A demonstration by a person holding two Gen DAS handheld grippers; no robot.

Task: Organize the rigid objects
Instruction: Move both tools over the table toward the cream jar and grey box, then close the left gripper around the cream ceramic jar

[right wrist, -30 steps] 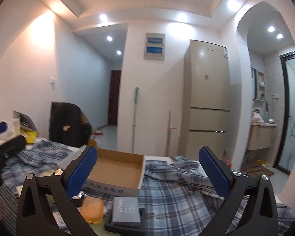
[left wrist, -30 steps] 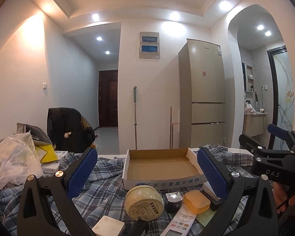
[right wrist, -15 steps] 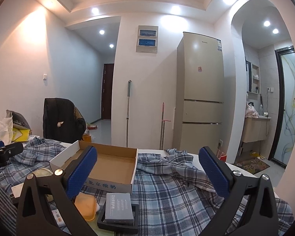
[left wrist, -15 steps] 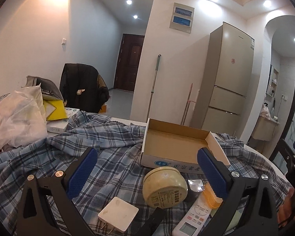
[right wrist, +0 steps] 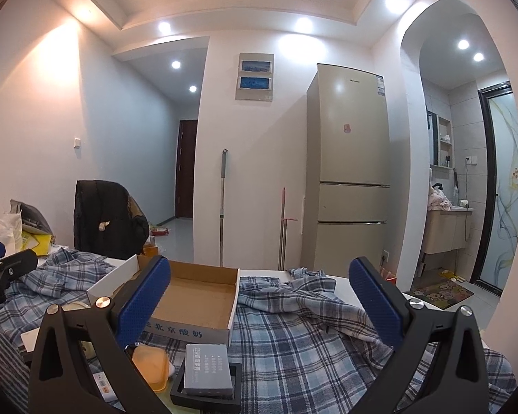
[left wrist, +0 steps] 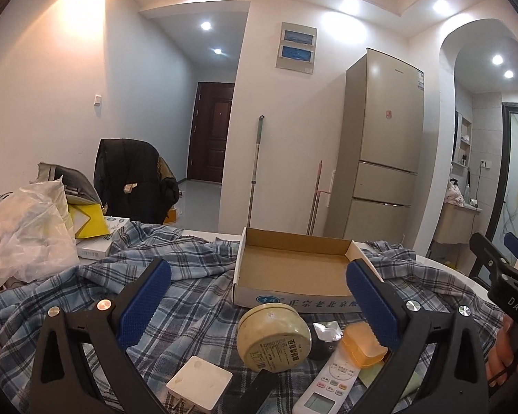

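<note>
An empty shallow cardboard box [left wrist: 293, 269] [right wrist: 197, 296] lies on the plaid cloth. In front of it sit a round cream tin [left wrist: 274, 336], a white charger block [left wrist: 199, 387], a white remote [left wrist: 331, 384], an orange plastic box [left wrist: 362, 345] [right wrist: 150, 367] and a small dark object [left wrist: 323, 336]. A grey box resting on a black tray [right wrist: 209, 371] shows in the right wrist view. My left gripper [left wrist: 257, 303] hangs open above the tin, holding nothing. My right gripper [right wrist: 259, 305] is open too, over the cloth right of the cardboard box; it shows at the right edge [left wrist: 504, 262] of the left wrist view.
A crumpled plastic bag [left wrist: 20, 234], yellow packet and small white boxes crowd the table's left end. A chair draped with a black jacket [left wrist: 131, 183] stands behind. A fridge [left wrist: 380, 151], mop and doorway lie beyond. A hand [left wrist: 504, 352] grips the right tool.
Both cameras swung over the last second: the left wrist view tilted down and left, then came back up. The right gripper drifted slightly. Both stayed open and no object moved.
</note>
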